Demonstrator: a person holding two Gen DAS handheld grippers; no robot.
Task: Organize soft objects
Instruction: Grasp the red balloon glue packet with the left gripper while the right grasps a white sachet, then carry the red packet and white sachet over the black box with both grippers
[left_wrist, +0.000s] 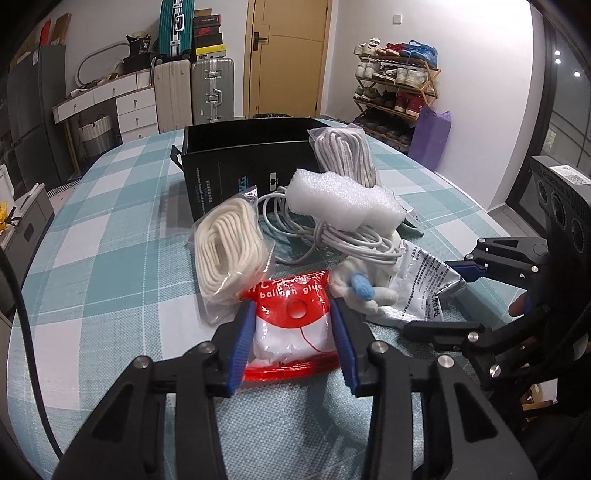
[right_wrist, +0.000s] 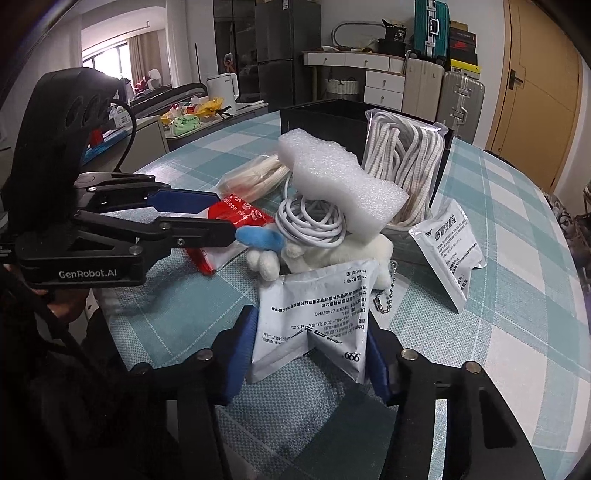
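My left gripper is shut on a red and white balloon glue packet low on the checked table; it also shows in the right wrist view. My right gripper is shut on a silver medicine sachet, also seen in the left wrist view. Between them lies a pile: a white plush toy with a blue part, a coiled white cable, a white foam block, and a bag of cream rope. A black box stands behind, with a second rope bag leaning on it.
A second silver sachet leans by the box on the right. The round table has a teal checked cloth. Suitcases, drawers and a shoe rack stand against the far walls.
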